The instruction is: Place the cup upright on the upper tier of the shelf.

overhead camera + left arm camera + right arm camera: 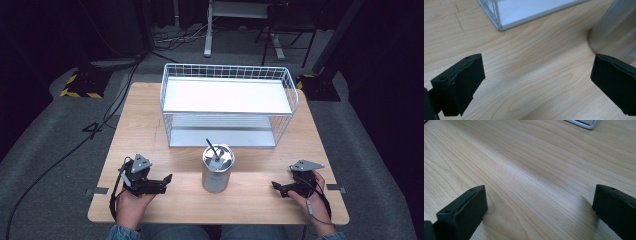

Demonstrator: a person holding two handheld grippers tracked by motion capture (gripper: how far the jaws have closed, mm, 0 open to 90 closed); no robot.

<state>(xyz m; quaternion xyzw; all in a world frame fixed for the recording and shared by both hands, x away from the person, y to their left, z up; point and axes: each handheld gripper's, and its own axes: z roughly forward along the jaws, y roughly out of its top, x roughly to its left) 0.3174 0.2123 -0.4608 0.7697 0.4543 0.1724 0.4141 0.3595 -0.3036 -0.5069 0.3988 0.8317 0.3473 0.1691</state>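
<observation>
The left gripper [167, 178] rests low over the wooden worktop [150, 125], held in the person's left hand [131, 202], with its jaws spread wide apart and nothing between them. Just beyond its tips, toward the centre of the worktop, stands a metal cup [217, 169], upright, with a dark straw [212, 149] rising at a tilt from its lid; the cup is near the left gripper but not touching it. In the left gripper view the cup's curved silver wall [614, 32] sits ahead and to the right, close behind the right-hand jaw, while bare wood fills the gap between the two black jaws. Farther ahead and to the left in that view lies the corner of a white wire rack [499, 23], its base resting flat on the wood. The right gripper [276, 186] lies on the opposite side of the cup, held in the person's right hand [310, 197], pointing toward the cup yet standing clearly apart from it. Its jaws too are wide apart and grip nothing; the right gripper view shows plain wood grain between them, with a sliver of the rack's pale base [586, 123] far ahead at the upper right. Seen from the high view, the rack stands behind the cup, farther from both grippers, and its two white shelves hold nothing.
</observation>
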